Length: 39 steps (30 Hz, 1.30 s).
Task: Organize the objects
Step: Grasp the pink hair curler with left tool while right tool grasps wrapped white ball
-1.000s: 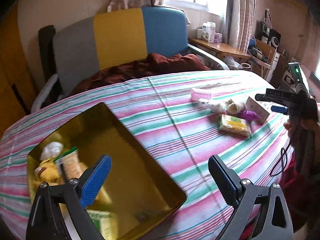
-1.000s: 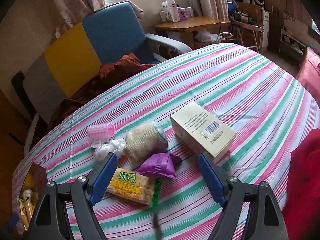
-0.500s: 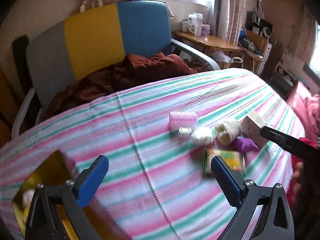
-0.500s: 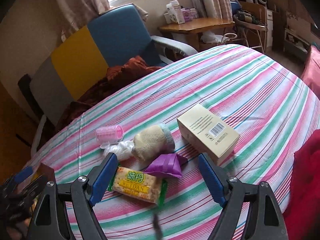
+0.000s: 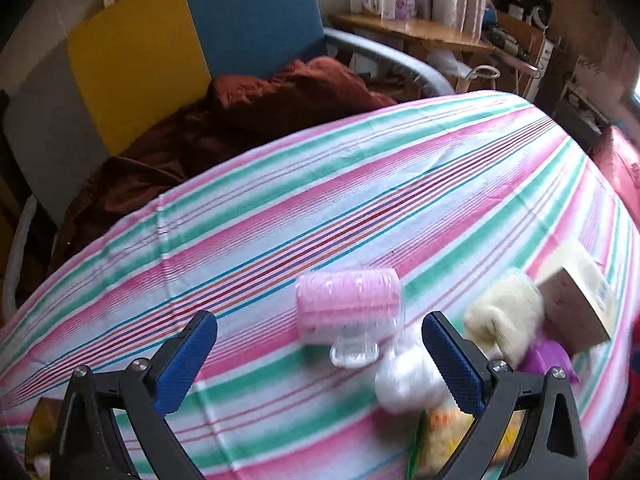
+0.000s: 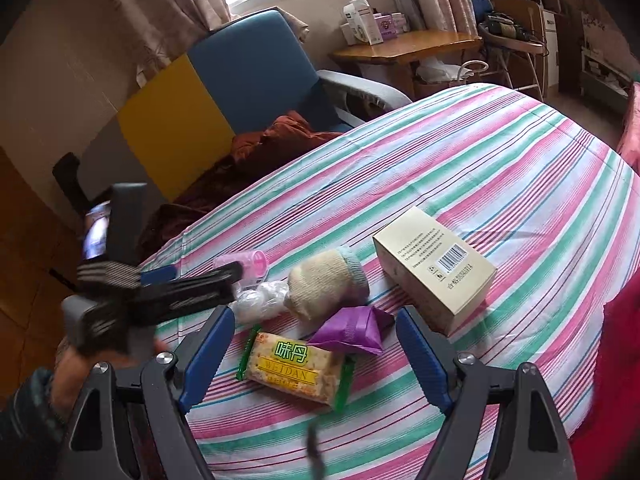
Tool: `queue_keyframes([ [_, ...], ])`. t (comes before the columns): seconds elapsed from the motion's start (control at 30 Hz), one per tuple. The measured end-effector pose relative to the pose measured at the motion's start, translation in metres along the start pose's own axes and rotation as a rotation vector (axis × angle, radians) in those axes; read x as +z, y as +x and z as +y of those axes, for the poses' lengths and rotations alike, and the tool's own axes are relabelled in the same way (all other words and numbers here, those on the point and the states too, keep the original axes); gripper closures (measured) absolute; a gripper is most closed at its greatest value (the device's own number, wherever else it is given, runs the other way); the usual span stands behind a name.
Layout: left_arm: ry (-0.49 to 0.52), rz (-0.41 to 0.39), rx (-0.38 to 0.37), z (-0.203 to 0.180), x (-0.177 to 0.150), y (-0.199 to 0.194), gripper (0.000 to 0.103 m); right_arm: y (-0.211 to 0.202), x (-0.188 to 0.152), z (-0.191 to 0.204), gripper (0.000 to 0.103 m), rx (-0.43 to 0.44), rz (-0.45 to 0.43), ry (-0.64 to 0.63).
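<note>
Your left tongs [image 5: 320,364] point steeply down at the striped tabletop [image 5: 360,184], spread wide with nothing between them; the pink roller [image 5: 348,304] lies just beyond the gap. Your right tongs [image 6: 316,344] also tilt down, spread and gripping nothing, above the cracker pack [image 6: 294,366].

Readable writing is on that pack only in the right view: green characters "味丹" over "WEIDAN" on a yellow band. The box [image 6: 434,266] carries a barcode and small print too fine to read.

Taking the box as landmark in the right view, from far left of it to nearest: the roller [image 6: 256,262], the white bundle [image 6: 260,300], the cream sock [image 6: 324,284] just left of the box, and the purple packet [image 6: 352,330] in front of the sock. The cracker pack lies in front of the box and to its left, nearest you.

The right view shows what the left cannot: your left hand [image 6: 92,344] around the left tongs' handle, the black arms reaching over the roller, blurred. The left view shows the roller's clear clip close up, blurred, and only edges of the sock [image 5: 504,316], box [image 5: 576,304] and bundle [image 5: 408,376].
</note>
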<state>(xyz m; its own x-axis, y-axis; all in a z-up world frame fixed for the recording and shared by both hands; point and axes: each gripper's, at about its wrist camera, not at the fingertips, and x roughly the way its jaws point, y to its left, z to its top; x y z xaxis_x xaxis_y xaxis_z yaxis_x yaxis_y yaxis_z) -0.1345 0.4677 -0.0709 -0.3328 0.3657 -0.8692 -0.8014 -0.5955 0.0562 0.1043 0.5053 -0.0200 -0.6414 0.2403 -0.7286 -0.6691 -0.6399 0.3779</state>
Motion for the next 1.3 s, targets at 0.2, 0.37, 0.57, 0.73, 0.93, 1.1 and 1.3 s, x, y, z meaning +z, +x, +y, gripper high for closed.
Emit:
queue_keyframes([
  [0.2,-0.062,0.043,-0.047,0.003,0.01,0.033,0.016,0.003,-0.001,0.0,0.019,0.007,0.018,-0.005],
  [0.37,-0.09,0.061,-0.106,0.02,-0.005,0.032,0.038,0.006,-0.002,0.002,0.019,0.008,0.027,-0.014],
  [0.57,-0.145,0.055,-0.079,0.045,-0.038,0.005,0.038,0.011,-0.006,0.01,0.019,-0.001,0.052,-0.06],
  [0.73,-0.161,-0.03,-0.096,0.059,-0.063,-0.049,0.038,0.022,-0.013,0.023,0.019,-0.01,0.098,-0.129],
  [0.93,-0.156,-0.159,-0.116,0.073,-0.097,-0.124,0.038,0.031,-0.02,0.05,0.02,0.023,0.143,-0.242],
  [1.1,-0.181,-0.213,-0.11,0.096,-0.131,-0.164,0.038,0.056,-0.012,0.08,0.026,0.021,0.189,-0.386],
  [1.3,-0.307,-0.243,-0.1,0.142,-0.177,-0.196,0.038,0.106,-0.005,0.114,0.029,-0.078,0.231,-0.576],
])
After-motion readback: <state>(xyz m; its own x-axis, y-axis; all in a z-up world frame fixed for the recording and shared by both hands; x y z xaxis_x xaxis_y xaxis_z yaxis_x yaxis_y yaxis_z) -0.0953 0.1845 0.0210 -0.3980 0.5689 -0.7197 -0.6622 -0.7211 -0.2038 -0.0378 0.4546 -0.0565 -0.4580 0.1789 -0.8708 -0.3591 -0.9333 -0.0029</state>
